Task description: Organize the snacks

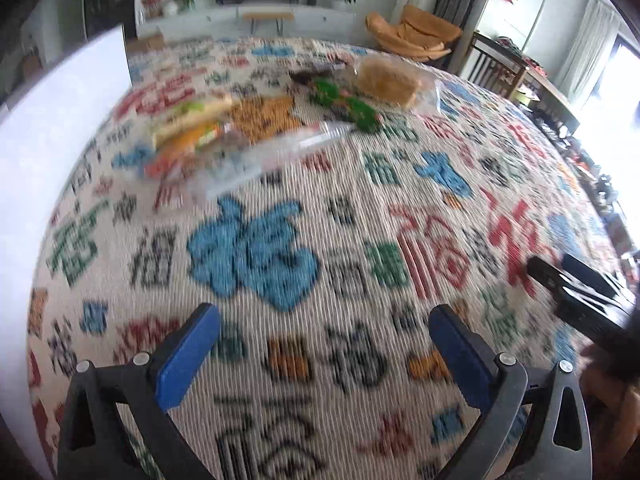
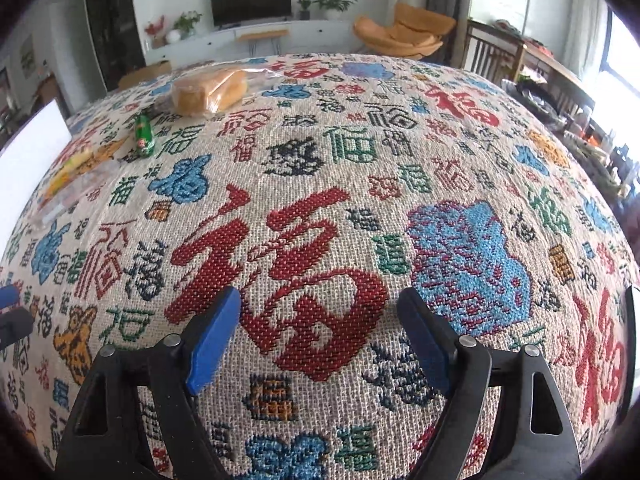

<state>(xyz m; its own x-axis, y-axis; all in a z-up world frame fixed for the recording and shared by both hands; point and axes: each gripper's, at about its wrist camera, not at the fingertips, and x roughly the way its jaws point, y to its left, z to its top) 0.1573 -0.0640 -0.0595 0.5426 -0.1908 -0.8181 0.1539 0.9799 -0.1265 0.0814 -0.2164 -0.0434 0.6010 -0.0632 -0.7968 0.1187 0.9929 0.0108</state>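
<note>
We are in a living room, with a dark television point(image 2: 251, 0) on a white cabinet and an orange lounge chair point(image 2: 404, 32) at the back, working over a table spread with a woven tablecloth point(image 2: 360, 184) covered in red, blue and green characters. A white box or board point(image 1: 60, 152) stands at the left edge; we cannot tell which.

The snacks lie grouped toward the far left of the cloth. A bagged loaf of bread point(image 2: 210, 90) sits farthest back, a small green packet point(image 2: 144, 136) just in front of it, and nearer us a clear-wrapped sandwich pack point(image 1: 192, 120) lies beside an orange patterned packet point(image 1: 264, 116).

Our left gripper point(image 1: 324, 344) stands spread wide with nothing between its blue pads, well short of the snacks. Our right gripper point(image 2: 320, 328) is likewise released and empty over bare cloth.

We judge all of these light and soft. The bread will crush easily, so we would take it across its middle with a gentle squeeze, or by the loose bag end. The clear film looks slippery; pinching a sealed edge seems safer than the filling.
</note>
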